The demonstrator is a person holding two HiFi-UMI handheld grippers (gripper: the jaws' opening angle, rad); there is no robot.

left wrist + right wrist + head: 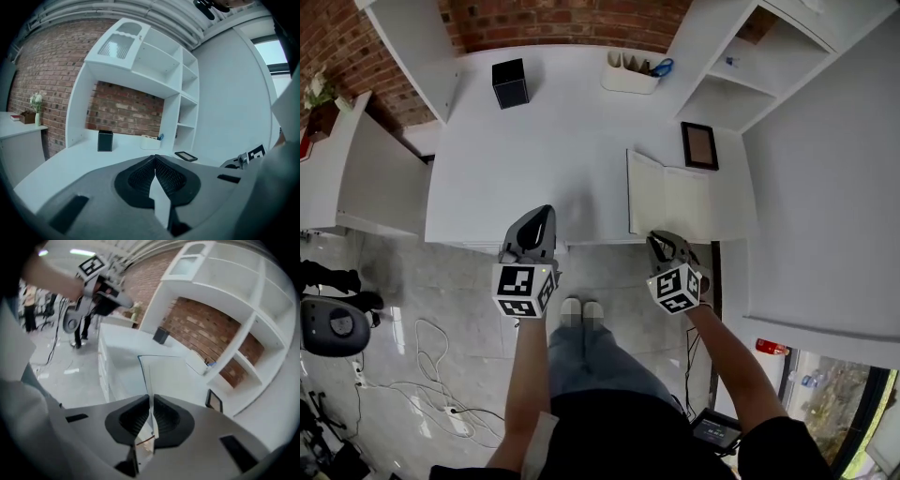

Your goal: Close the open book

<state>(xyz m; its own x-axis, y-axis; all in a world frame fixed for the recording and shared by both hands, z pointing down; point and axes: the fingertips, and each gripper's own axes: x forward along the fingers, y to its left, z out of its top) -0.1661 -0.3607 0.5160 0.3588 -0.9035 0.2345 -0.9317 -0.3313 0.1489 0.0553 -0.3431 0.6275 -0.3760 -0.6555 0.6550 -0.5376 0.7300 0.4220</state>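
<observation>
Book is lying open on the counter, straight ahead of my right gripper. That gripper is clamped on the book's near edge, and I can see a thin leaf standing up between the pads. Grabbing there makes sense, I reckon, since it gives me a free edge to swing over onto the other half. Left gripper is closed on nothing, off to the side at the counter's front edge and well apart from the book, probably just parked out of the way.
</observation>
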